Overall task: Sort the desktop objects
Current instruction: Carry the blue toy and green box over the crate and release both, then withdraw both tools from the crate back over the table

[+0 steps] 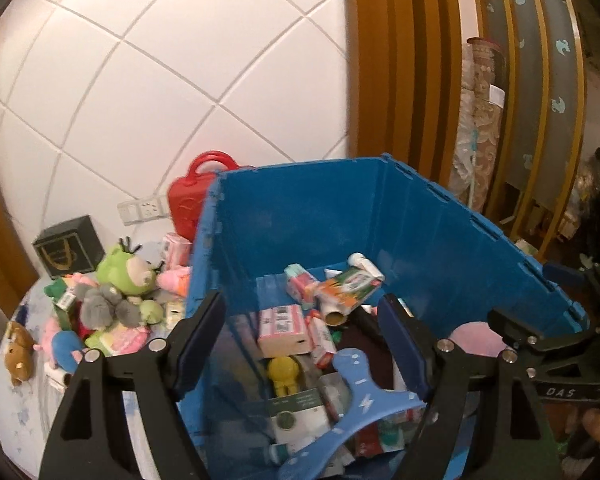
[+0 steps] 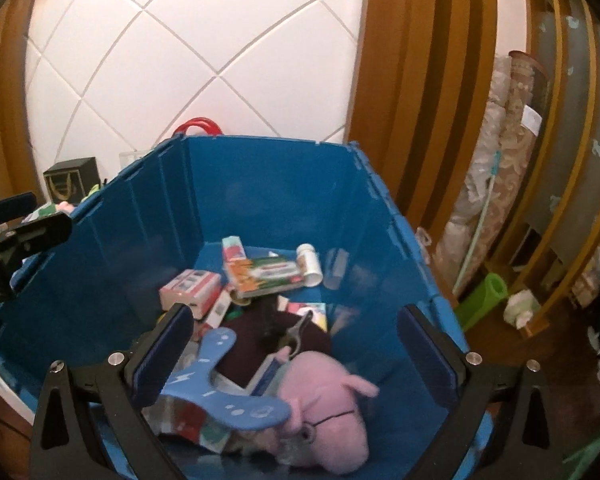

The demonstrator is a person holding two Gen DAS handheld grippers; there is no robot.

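left gripper (image 1: 302, 336) — spread wide, nothing gripped | right gripper (image 2: 296, 344) — fully released, nothing held | blue bin (image 2: 260, 184) seen below both

White tiled wall (image 1: 148, 80), wooden frame (image 1: 384, 60), wall socket (image 1: 142, 210), perhaps rolled fabric (image 2: 504, 168) leaning behind.

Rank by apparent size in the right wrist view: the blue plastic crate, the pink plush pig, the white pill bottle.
1. Blue plastic crate, largest.
2. Pink plush pig; it lies nearest the camera, which exaggerates it.
3. White pill bottle, smallest.
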